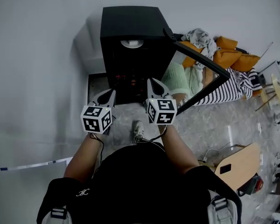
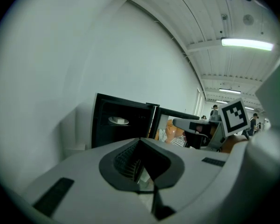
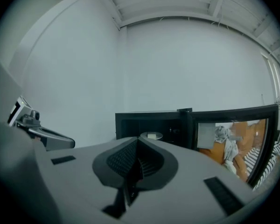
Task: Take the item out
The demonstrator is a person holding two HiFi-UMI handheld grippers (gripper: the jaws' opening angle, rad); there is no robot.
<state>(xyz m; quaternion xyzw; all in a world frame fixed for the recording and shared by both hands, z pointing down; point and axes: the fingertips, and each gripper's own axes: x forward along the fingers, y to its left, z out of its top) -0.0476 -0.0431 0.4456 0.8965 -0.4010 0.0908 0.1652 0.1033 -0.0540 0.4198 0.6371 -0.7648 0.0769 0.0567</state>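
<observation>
Ahead of both tongs, head view: black box-shaped cabinet (image 1: 130,24) stands open, glass-paned door (image 1: 203,76) swung out to right. White round dish (image 1: 132,43) sits inside, upper level, beyond tips. Held before opening, short of dish: left gripper (image 1: 110,94), right gripper (image 1: 154,83).

Left gripper view: jaws pressed together, nothing between; dish ahead and slightly left, inside cabinet.

Right gripper view: jaws closed tight, empty; dish straight ahead past tips, small pale block (image 3: 151,135) on it.
</observation>
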